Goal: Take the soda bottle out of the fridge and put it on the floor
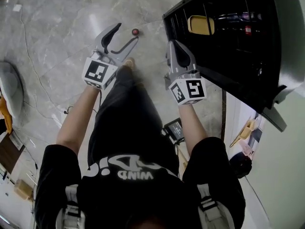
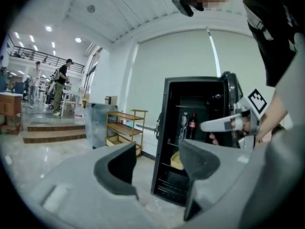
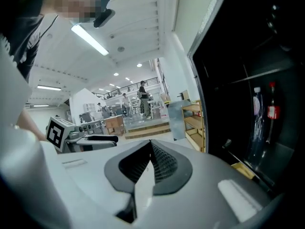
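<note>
The soda bottle (image 2: 192, 125), dark with a red label, stands on a shelf inside the open black fridge (image 2: 164, 142), next to a clear bottle (image 2: 184, 124). In the right gripper view the soda bottle (image 3: 272, 112) shows deep in the dark interior at the right. My left gripper (image 1: 125, 35) is open and empty, held over the floor left of the fridge and well short of it. My right gripper (image 1: 172, 46) is shut on nothing, just beside the fridge's front edge. In the left gripper view the jaws (image 2: 157, 159) frame the fridge's lower part.
A yellow container (image 1: 201, 25) sits low in the fridge. A small red object (image 1: 135, 31) lies on the marble floor ahead of the left gripper. A wooden shelf rack (image 2: 125, 128) stands left of the fridge. People stand far off in the hall.
</note>
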A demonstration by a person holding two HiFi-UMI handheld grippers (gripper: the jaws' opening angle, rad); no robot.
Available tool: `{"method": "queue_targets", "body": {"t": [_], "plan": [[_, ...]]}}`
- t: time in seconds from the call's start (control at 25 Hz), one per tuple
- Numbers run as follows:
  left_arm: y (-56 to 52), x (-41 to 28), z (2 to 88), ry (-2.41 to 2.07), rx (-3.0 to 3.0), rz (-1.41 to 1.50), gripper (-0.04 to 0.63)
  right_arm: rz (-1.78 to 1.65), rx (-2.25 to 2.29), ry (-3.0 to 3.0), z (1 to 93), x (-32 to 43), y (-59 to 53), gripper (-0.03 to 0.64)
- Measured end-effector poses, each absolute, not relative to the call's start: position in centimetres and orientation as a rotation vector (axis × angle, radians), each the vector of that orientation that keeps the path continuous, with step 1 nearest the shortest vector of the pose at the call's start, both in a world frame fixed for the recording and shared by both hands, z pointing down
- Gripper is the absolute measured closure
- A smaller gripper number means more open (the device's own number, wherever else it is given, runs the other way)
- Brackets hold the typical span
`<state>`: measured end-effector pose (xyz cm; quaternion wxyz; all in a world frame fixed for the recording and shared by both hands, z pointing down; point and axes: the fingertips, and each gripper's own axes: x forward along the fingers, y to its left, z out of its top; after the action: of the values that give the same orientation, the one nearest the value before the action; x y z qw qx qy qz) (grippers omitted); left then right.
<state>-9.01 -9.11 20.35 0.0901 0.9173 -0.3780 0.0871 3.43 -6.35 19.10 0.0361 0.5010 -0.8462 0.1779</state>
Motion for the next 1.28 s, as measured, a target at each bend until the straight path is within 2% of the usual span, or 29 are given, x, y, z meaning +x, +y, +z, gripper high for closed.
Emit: {"method": "queue_targets", "body": {"t": [0.12,0.24,0.32,0.6,0.92,1.28], "plan": [[-7.4,-8.7,14.3,-1.12,2.734,0.232,0.379,0.525,1.549,-2.603,13.6,4.0,-5.2,0.617],[-5.1,-7.9,9.2,-1.103,2.763,0.22,0.482,0.5,1.584,-2.605,8.8,5.6,-3.5,0.617],[-4.1,-7.6,6.4,-1.112,2.781,0.227,0.588,0.468,1.598,-2.618,5.9,6.4,-2.4,0.617],[-0.3,-6.2,1.5,-1.069,2.759,0.22,0.594,0.388,1.601,-2.638,0.4,9.5,2.5,0.617],[2.6,-4.9,-1.5,-0.997,2.776,0.217,0.594,0.339,1.712,-2.611,-2.2,13.6,6.2,0.617],[4.6,-4.0,-2.5,-1.032,2.761,0.208,0.594,0.287,1.74,-2.575,-2.7,13.9,8.4,0.617]]}}
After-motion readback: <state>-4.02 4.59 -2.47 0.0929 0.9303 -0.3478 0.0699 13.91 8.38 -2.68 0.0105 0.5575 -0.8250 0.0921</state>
